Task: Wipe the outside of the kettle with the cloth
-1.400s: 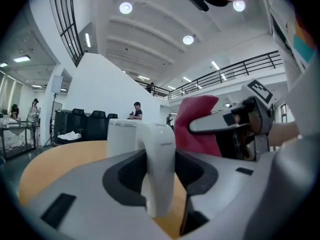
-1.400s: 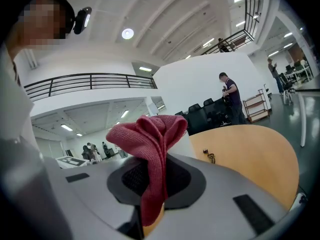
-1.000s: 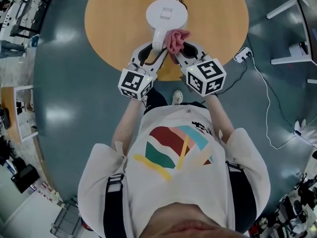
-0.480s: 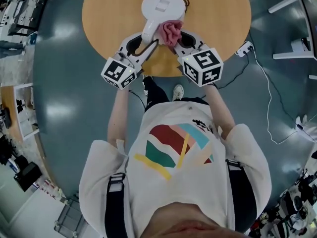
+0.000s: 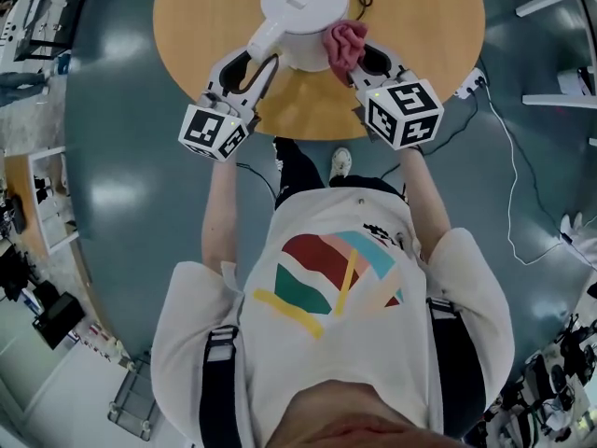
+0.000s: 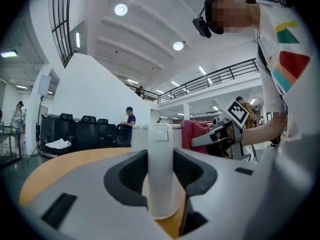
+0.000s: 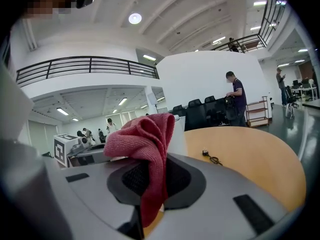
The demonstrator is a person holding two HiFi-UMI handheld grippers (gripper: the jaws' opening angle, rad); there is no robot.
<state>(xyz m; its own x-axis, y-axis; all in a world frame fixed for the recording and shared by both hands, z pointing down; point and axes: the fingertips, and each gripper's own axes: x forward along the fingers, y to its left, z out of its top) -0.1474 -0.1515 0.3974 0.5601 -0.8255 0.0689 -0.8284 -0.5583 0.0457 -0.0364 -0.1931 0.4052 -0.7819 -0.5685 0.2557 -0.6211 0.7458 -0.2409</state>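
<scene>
The white kettle point(image 5: 300, 7) stands well in from the table's point(image 5: 410, 63) near edge. The left gripper point(image 5: 256, 54) squeezes its handle point(image 6: 161, 169), with the jaws just closing tighter. The right gripper point(image 5: 359, 56) pinches the red cloth point(image 5: 343, 45) against the kettle's right side.

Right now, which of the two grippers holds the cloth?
The right gripper: its jaws pinch the red cloth, while the left gripper clamps the kettle's white handle.
</scene>
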